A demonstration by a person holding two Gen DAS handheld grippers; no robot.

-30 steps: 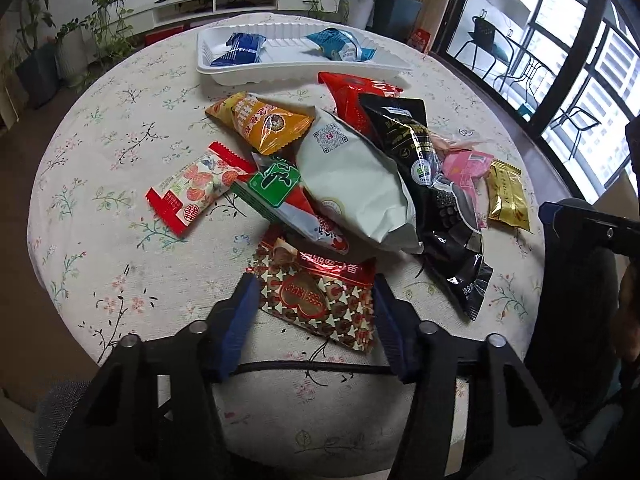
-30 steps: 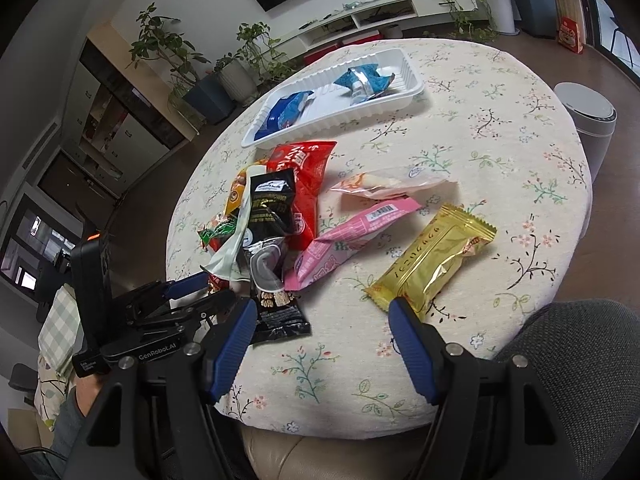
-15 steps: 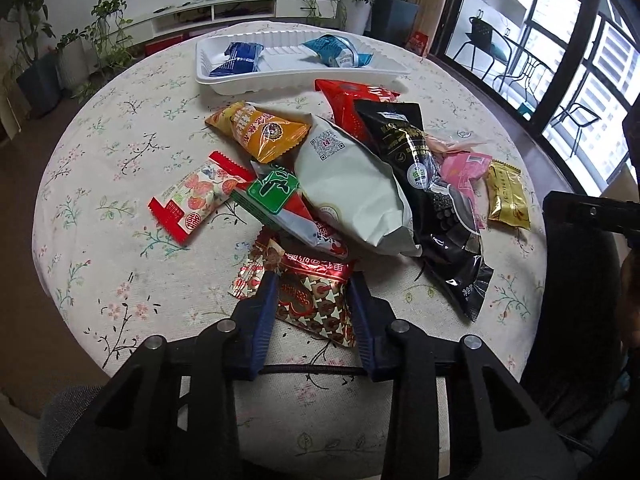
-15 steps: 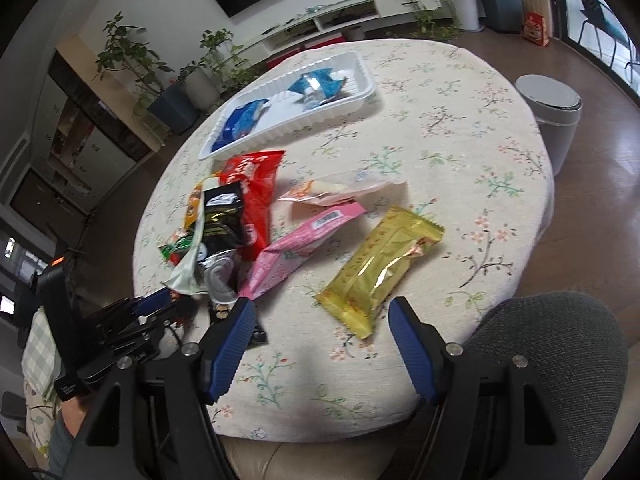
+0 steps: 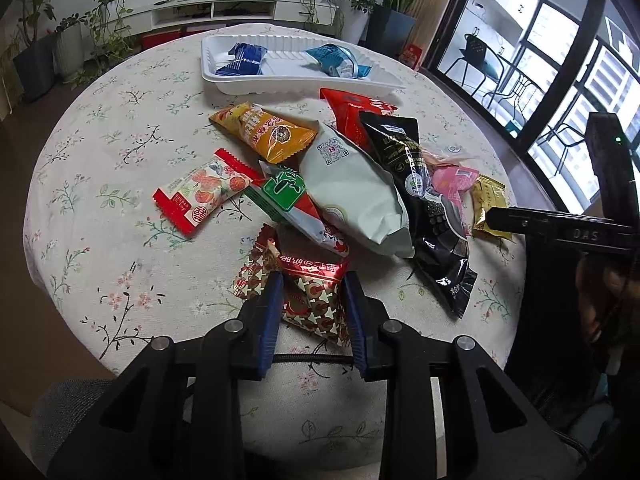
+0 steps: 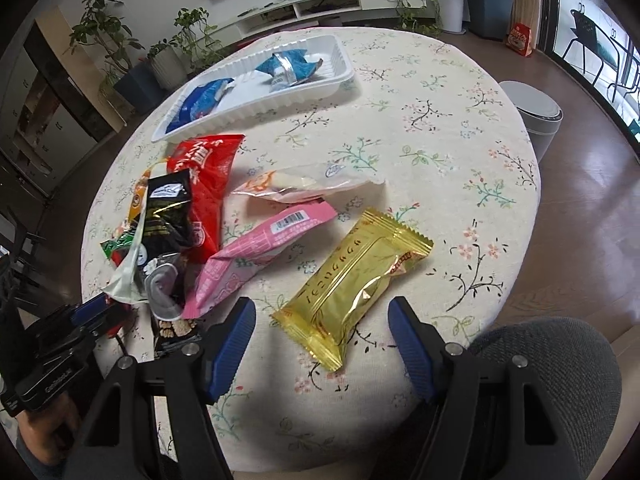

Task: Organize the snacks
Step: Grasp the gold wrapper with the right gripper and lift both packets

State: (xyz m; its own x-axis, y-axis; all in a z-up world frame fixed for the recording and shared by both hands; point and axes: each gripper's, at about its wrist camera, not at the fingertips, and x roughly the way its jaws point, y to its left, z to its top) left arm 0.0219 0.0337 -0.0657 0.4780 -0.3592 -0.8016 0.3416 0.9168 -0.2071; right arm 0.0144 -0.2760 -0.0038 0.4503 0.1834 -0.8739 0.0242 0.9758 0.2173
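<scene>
My left gripper [image 5: 312, 280] is shut on a red and gold star-patterned snack pack [image 5: 308, 292] at the near edge of the round table; the pack is crumpled between the blue pads. A pile of snack bags lies beyond it: white bag [image 5: 352, 188], black bag [image 5: 420, 184], orange bag [image 5: 264, 132], red-ended candy pack [image 5: 200, 196]. My right gripper [image 6: 322, 312] is open, its fingers on either side of the near end of a gold pack [image 6: 356, 280]. A white tray [image 6: 320, 80] at the far side holds two blue packs.
A pink pack [image 6: 260, 252] and a clear pack [image 6: 308, 184] lie left of the gold one. A grey chair back [image 6: 540, 360] is at the near edge. A grey bin [image 6: 536, 116] stands on the floor to the right.
My left gripper closed on the star-patterned pack and crumpled it. My right gripper moved in toward the gold pack and stayed open.
</scene>
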